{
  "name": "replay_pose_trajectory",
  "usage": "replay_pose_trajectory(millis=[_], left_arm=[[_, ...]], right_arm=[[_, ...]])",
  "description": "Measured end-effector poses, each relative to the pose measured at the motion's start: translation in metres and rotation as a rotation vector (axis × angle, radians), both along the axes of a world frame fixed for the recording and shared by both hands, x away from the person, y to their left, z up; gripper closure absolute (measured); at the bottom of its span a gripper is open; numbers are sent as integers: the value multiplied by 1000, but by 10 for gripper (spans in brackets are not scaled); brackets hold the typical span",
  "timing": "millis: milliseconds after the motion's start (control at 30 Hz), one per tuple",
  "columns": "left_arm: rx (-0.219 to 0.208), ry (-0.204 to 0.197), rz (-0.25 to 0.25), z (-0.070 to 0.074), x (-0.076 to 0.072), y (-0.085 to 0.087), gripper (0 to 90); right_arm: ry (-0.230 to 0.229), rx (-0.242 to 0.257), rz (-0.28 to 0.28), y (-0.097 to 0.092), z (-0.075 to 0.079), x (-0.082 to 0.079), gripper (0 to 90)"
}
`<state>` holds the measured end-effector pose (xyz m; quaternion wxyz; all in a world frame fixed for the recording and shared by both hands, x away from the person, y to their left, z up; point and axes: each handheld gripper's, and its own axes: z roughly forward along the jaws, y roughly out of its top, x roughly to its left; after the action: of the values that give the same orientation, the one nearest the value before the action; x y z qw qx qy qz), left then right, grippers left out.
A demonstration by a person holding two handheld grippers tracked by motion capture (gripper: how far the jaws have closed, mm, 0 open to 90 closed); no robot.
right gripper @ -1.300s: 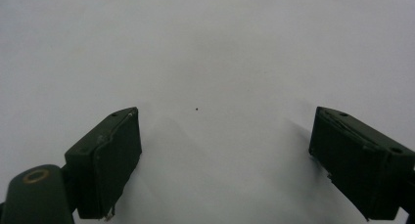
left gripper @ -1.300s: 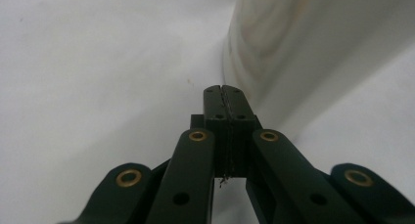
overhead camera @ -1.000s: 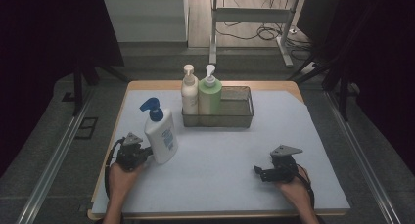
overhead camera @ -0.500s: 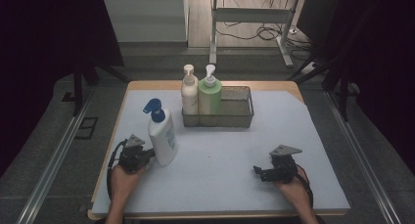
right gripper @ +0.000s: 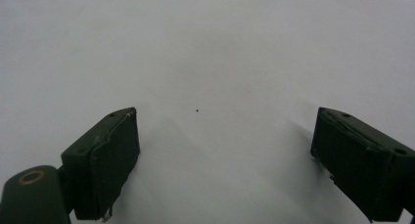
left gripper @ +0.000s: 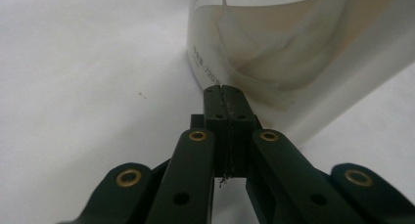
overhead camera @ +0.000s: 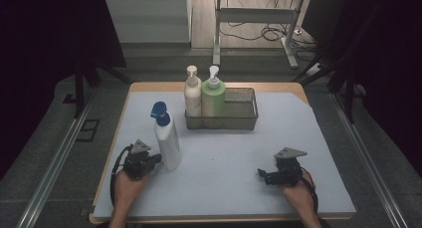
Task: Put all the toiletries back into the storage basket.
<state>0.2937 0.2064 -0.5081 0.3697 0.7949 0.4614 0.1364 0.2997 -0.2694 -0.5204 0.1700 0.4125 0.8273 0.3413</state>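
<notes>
A white pump bottle point(overhead camera: 167, 141) with a blue pump head point(overhead camera: 159, 110) stands on the white mat point(overhead camera: 229, 158) at the left. My left gripper point(overhead camera: 157, 159) lies low on the mat with its jaws pressed together and nothing between them. Its tip is right at the bottle's lower left side. In the left gripper view the shut gripper point(left gripper: 225, 93) points at the foot of the white bottle point(left gripper: 293, 48); I cannot tell whether they touch. My right gripper point(overhead camera: 262, 174) rests on the mat at the right, open, with bare mat point(right gripper: 210, 87) between its pads point(right gripper: 105, 160).
A dark wire basket point(overhead camera: 244, 119) stands at the back middle of the mat. A cream pump bottle point(overhead camera: 192, 94) and a green pump bottle point(overhead camera: 213, 97) stand upright in its left end. The table's wooden edge point(overhead camera: 119, 138) shows along the left.
The left gripper has slid a little to the right toward the white bottle, and the bottle's leaning top has come slightly more upright. The right gripper has stayed still.
</notes>
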Motion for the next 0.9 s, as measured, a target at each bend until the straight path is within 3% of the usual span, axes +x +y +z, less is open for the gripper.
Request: replay_pose_trajectory(millis=[333, 900], left_arm=[[1, 10, -29, 0, -3, -7, 894], [19, 11, -133, 1, -8, -37, 893]], right_arm=[[-2, -1, -1, 0, 0, 0, 102], [-1, 4, 0, 0, 0, 0, 101]])
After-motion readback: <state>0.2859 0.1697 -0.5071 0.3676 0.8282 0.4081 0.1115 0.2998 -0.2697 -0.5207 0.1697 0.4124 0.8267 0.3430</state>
